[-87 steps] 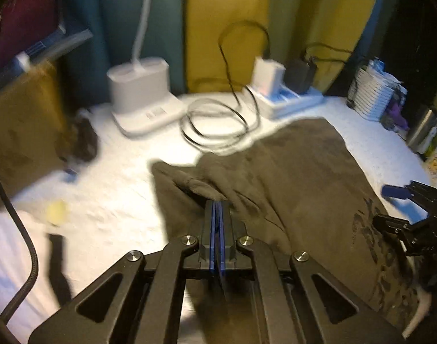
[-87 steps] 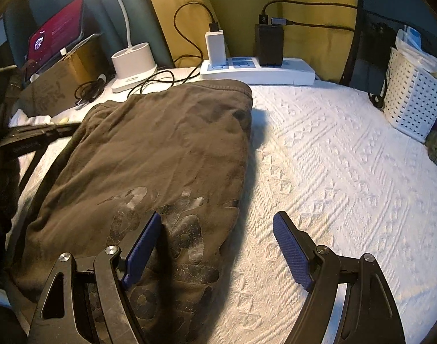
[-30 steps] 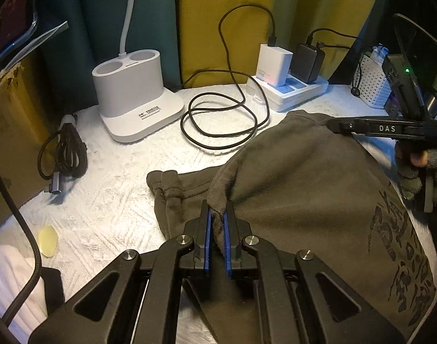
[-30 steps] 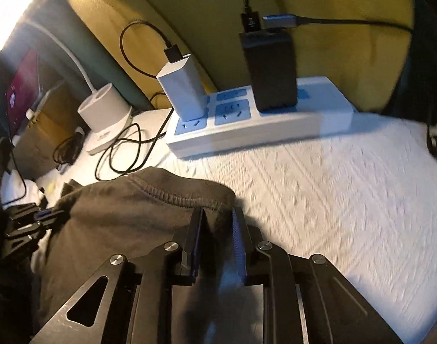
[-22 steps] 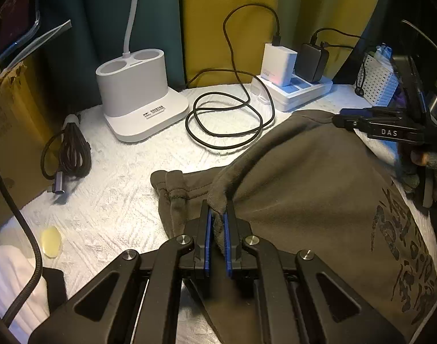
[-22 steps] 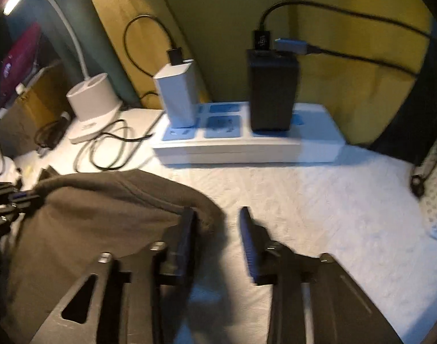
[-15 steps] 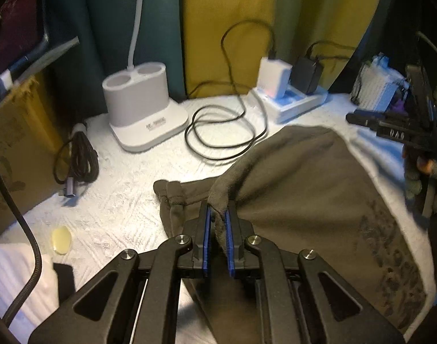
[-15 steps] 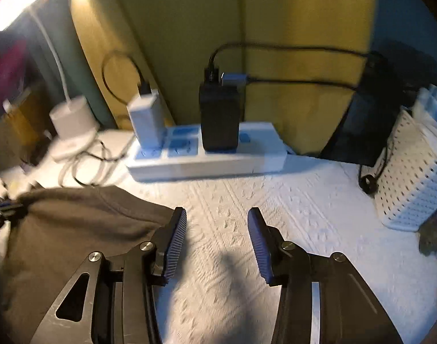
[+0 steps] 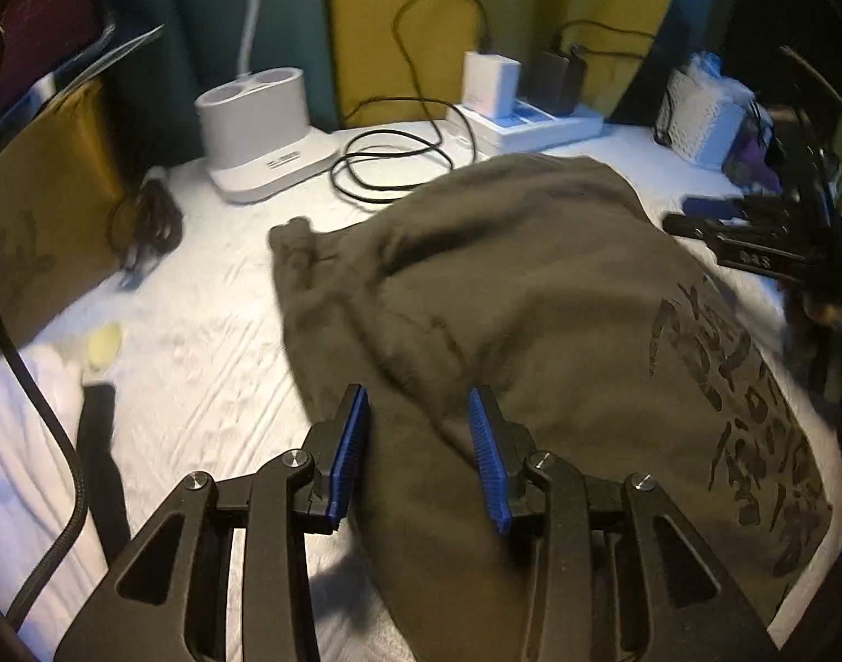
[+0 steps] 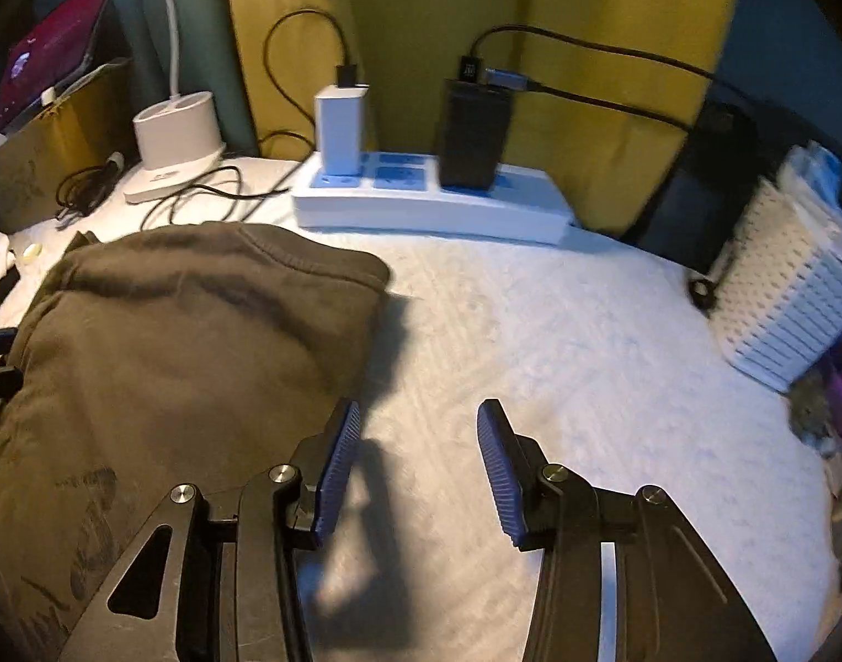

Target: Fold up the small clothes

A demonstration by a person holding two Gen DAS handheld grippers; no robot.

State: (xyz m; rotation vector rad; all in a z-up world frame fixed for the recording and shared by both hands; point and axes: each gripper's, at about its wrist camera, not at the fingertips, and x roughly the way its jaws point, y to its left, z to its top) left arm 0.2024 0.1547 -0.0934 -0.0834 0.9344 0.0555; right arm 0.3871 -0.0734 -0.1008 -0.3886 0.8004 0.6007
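A dark olive garment [image 9: 542, 298] with a black print lies folded over on the white textured cloth [image 9: 200, 342]. It also shows in the right wrist view [image 10: 161, 342] at the left. My left gripper [image 9: 418, 455] is open, its blue pads on either side of the garment's near folded edge, holding nothing. My right gripper [image 10: 415, 469] is open and empty above the white cloth [image 10: 559, 364], just right of the garment's edge. The right gripper also shows at the right of the left wrist view [image 9: 752, 231].
A white power strip [image 10: 426, 204] with chargers and a white lamp base [image 10: 175, 143] stand at the back, with coiled black cable [image 9: 393, 165]. A white basket [image 10: 790, 298] is at the right. A cardboard box [image 9: 40, 209] is at the left.
Both grippers have let go of the garment and opened. They have pulled back from the fold, and the garment's top layer now lies flat.
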